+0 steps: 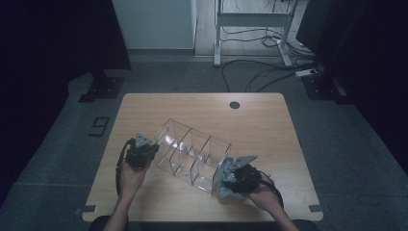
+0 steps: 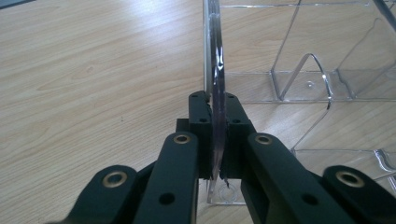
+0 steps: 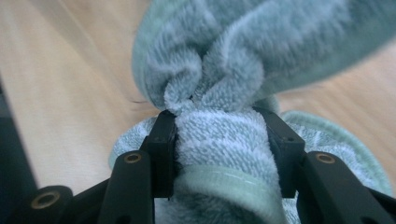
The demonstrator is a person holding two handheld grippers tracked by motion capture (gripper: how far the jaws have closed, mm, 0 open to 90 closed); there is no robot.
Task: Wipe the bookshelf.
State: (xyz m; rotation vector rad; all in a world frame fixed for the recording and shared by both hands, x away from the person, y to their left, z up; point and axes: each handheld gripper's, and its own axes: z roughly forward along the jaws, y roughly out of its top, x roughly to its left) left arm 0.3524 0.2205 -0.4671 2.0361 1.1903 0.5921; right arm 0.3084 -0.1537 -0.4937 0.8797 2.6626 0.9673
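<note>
High view: a clear acrylic organizer (image 1: pixel 192 154) lies tilted on the wooden table (image 1: pixel 260 120), the left gripper (image 1: pixel 146 150) at its left end and the right gripper (image 1: pixel 230 177) at its right end. Left gripper view: the jaws are pressed together on the organizer's thin end wall (image 2: pixel 215 70). Right gripper view: the jaws pinch a bunched pale-green towel (image 3: pixel 243 70) above the table.

Dim and bluish from above, with dark corners and black flanks around a softly lit table (image 1: pixel 260 120). Brighter and warmer up close: pale sheen across the wood, white glints along the clear organizer (image 2: pixel 215 70) edges. Soft focus on the green towel (image 3: pixel 224 65), fuzzier toward the frame edges; faint shadows only.
</note>
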